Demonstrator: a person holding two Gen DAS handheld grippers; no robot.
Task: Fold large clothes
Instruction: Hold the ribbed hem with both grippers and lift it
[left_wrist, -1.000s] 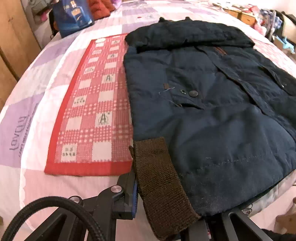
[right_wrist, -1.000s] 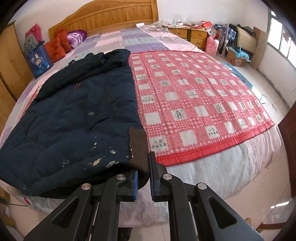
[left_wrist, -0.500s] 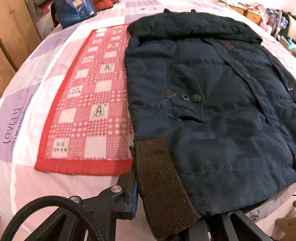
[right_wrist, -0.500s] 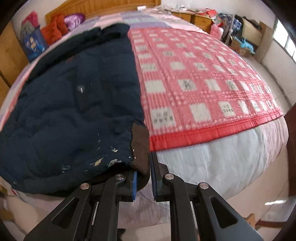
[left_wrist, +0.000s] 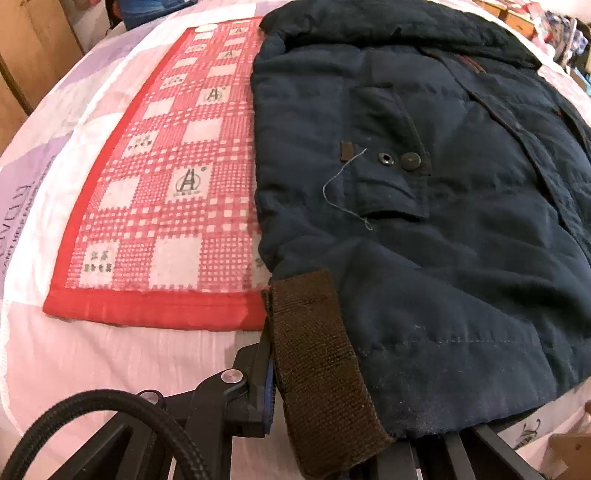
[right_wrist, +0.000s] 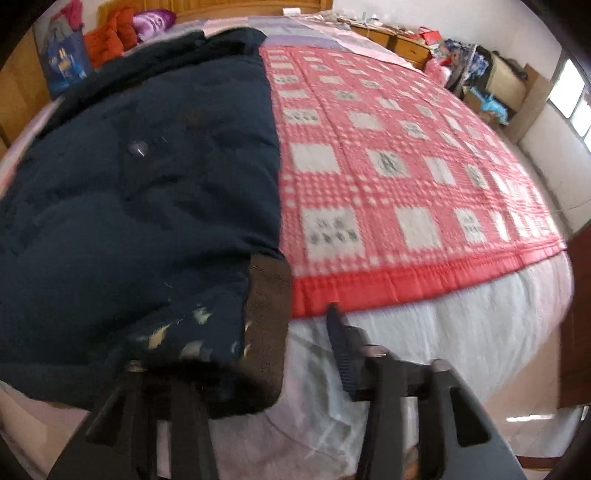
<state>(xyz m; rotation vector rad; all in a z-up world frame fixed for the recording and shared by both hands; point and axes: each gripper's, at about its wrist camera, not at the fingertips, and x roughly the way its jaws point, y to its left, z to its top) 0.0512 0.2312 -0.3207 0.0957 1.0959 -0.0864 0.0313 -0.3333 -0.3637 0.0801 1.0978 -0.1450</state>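
The navy padded jacket (left_wrist: 424, 221) lies spread flat on the bed (left_wrist: 92, 354), overlapping the red checked blanket (left_wrist: 166, 192), with its hem at the near edge of the bed. The left gripper (left_wrist: 295, 387) grips the brown knit band (left_wrist: 317, 369) at one hem corner; one finger (left_wrist: 258, 384) presses the band's side, the other is hidden under the cloth, so the jaws read as clenched on the hem. In the right wrist view the right gripper (right_wrist: 306, 354) has its jaws spread apart: the other corner's brown knit cuff (right_wrist: 267, 332) rests over one finger while the second finger (right_wrist: 341, 354) stands clear of it.

Risks, as I judge them: only one corner is held, so lifting the hem now would drag the jacket askew and bunch the padding. The freed corner hangs at the bed edge and could slide off. A loose thread (left_wrist: 343, 184) beside the pocket snaps (left_wrist: 399, 160) might snag.

Readable marks: an "A" logo (left_wrist: 188, 181) repeats in the blanket's white squares; other squares carry small characters too fine to read
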